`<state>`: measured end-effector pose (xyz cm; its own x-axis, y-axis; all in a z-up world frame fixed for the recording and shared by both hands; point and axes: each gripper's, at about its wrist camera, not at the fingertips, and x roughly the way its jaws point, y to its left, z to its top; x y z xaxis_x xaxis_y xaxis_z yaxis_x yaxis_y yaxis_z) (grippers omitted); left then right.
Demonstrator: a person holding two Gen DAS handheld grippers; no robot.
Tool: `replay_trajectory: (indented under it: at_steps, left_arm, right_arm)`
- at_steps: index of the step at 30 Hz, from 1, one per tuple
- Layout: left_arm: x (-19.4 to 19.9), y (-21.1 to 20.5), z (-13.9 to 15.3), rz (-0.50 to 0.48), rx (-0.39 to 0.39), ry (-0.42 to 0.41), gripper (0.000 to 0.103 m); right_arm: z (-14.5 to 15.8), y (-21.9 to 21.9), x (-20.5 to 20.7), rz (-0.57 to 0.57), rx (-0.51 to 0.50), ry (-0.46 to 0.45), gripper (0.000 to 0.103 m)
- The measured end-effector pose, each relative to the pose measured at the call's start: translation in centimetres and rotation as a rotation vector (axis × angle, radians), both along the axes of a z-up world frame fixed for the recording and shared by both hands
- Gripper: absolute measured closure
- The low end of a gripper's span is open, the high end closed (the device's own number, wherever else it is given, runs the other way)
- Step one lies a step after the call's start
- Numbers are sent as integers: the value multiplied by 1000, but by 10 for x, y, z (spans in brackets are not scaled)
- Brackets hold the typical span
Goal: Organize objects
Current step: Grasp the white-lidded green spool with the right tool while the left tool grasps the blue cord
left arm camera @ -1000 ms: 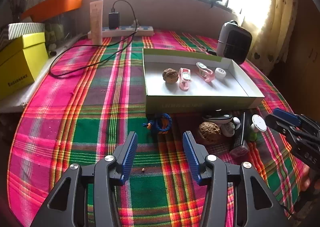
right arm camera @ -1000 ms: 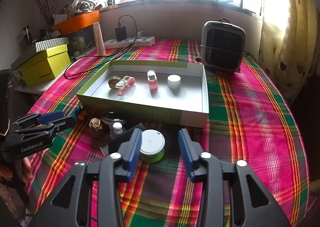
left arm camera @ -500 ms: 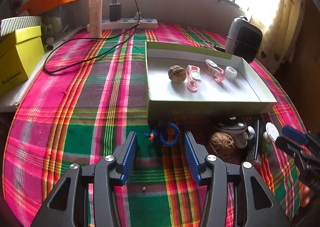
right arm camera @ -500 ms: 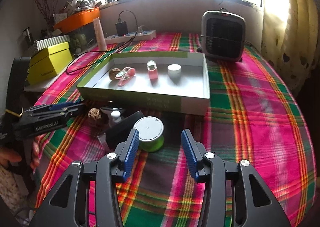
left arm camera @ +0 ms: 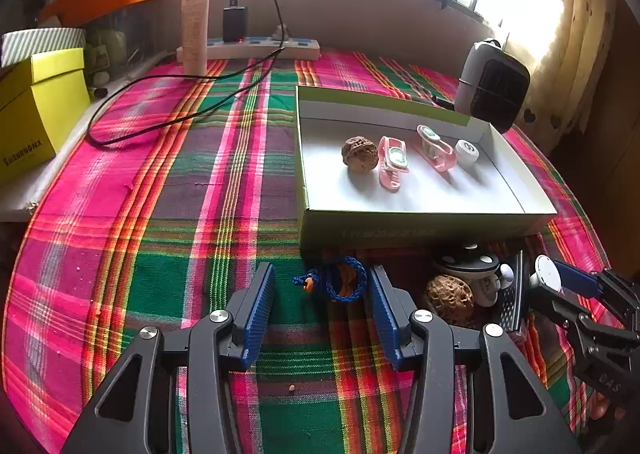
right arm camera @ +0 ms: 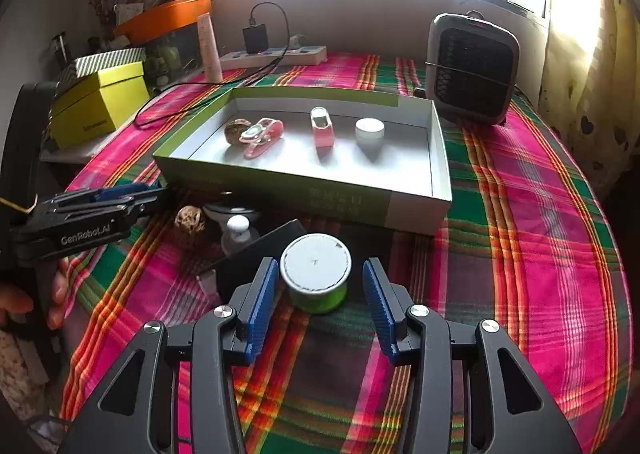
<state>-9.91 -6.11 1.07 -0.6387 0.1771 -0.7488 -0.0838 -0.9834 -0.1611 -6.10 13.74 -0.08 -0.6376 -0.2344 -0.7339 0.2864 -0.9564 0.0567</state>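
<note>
Inside box [left arm camera: 420, 230]: walnut [left arm camera: 359, 154], clips, cap.

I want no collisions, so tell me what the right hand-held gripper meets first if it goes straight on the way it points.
The right hand-held gripper would most likely meet the green tin first. The tin stands between its open pads, touching neither as far as I can tell. The box lies beyond it; depth is hard to judge.
</note>
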Motion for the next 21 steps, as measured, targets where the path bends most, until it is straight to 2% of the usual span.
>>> replay_trajectory:
  at_steps: [9, 10, 12, 13, 21]
  left_arm:
    - [0, 0, 0, 0, -2, 0, 58]
    - [0, 0, 0, 0, -2, 0, 58]
    - [0, 0, 0, 0, -1, 0, 58]
    - [0, 0, 0, 0, -1, 0, 59]
    - [-2, -2, -1, 19, -13, -1, 67]
  right_arm:
    - [-2, 8, -5, -23, -37, -12, 58]
    - [-2, 8, -5, -22, -38, -11, 59]
    - [-1, 8, -6, -16, -41, -11, 67]
    - [-1, 7, -6, -14, -38, -10, 67]
    - [-2, 9, -7, -16, -43, -10, 67]
